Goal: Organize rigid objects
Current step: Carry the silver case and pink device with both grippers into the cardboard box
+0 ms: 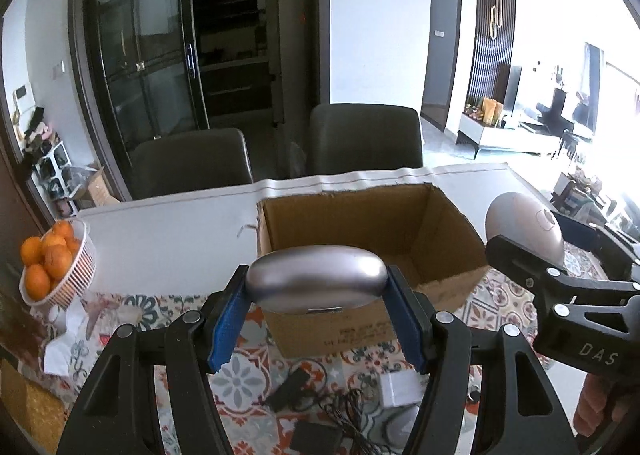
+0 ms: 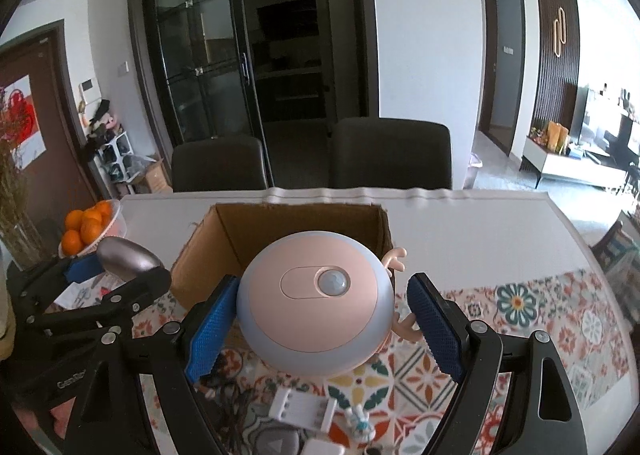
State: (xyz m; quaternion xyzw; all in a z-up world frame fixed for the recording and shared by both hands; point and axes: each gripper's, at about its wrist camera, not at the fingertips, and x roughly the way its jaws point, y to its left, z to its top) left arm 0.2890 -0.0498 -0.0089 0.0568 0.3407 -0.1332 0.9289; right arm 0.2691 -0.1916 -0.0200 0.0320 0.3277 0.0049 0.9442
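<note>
Both grippers loaded and raised at the near side of the open cardboard box (image 1: 368, 223); the depositing step is in hand.

The left gripper (image 1: 316, 307) is closed on a silver oval case (image 1: 316, 281), both blue pads tight against its ends. The right gripper (image 2: 320, 319) carries a round pink-and-blue night light (image 2: 316, 301): the left pad touches it, but a gap shows at the right pad, so the grip looks partial. Loose items remain on the patterned tablecloth (image 2: 520, 311) below. Next, each load should be carried over the box rim before the jaws spread.
</note>
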